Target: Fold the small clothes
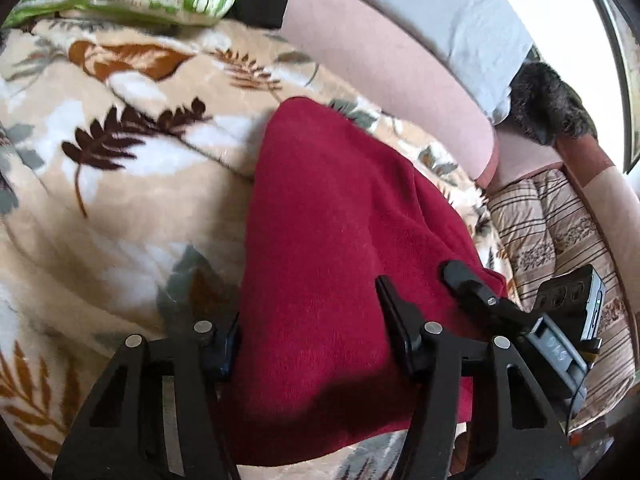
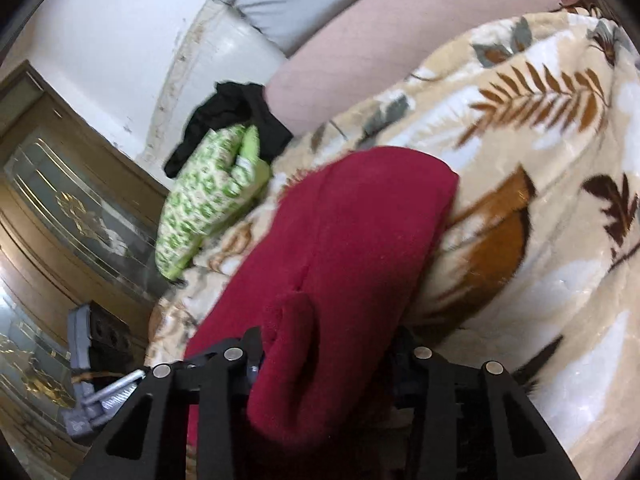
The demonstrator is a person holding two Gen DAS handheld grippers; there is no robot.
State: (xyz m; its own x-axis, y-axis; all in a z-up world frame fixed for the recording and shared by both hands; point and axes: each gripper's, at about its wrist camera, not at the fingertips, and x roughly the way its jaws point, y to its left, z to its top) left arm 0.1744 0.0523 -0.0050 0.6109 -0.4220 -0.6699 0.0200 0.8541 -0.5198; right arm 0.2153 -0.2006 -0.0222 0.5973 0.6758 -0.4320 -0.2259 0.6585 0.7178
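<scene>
Red cloth (image 1: 336,248) is lying on the leaf-print blanket (image 1: 120,184), folded w/ a doubled edge visible in the right wrist view (image 2: 340,248).

Left gripper (image 1: 308,328) is sitting over the near part of the cloth, fingers spread wide w/ red fabric lying between them; nothing is being pinched.

Right gripper (image 2: 328,344) is also standing wide open; a raised fold of the cloth is bulging up between its fingers, but firm contact can't be confirmed. Its fingers (image 1: 464,280) are showing in the left wrist view at the cloth's right edge.

Green-patterned cloth (image 2: 200,208) & black garment (image 2: 236,116) are resting farther back, near the pink cushion (image 2: 360,64).
</scene>
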